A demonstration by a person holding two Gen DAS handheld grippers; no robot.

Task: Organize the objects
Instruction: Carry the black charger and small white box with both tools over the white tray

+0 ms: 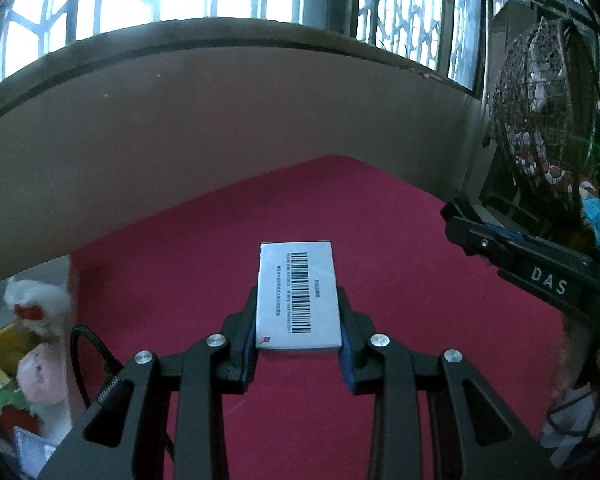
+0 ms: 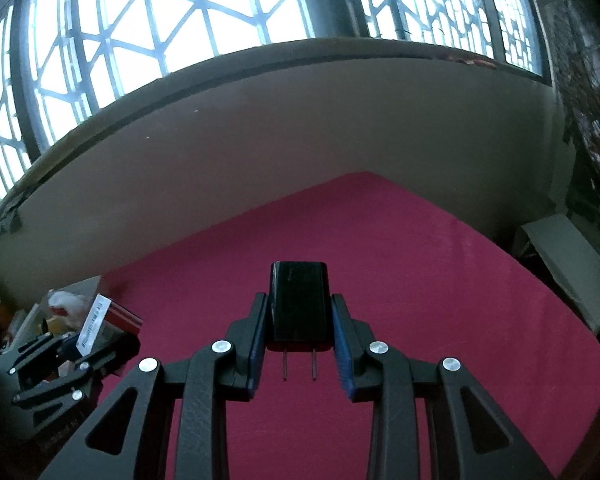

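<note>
White box (image 1: 298,300) clamped between left jaws; black charger (image 2: 299,304) between right.

The tabletop (image 1: 400,240) wears a deep magenta-red cloth, plain and unpatterned. The small box (image 1: 299,300) is pale grey-white, printed with a black barcode and a tiny red mark near one corner. The charger plug (image 2: 300,304) is glossy black with two dull metal prongs. Both grippers are matte black with blue pads (image 1: 249,344) and silver rivets. The wall (image 1: 220,120) is flat beige, and the window grille (image 2: 204,4) forms a dark diamond lattice against white light.
</note>
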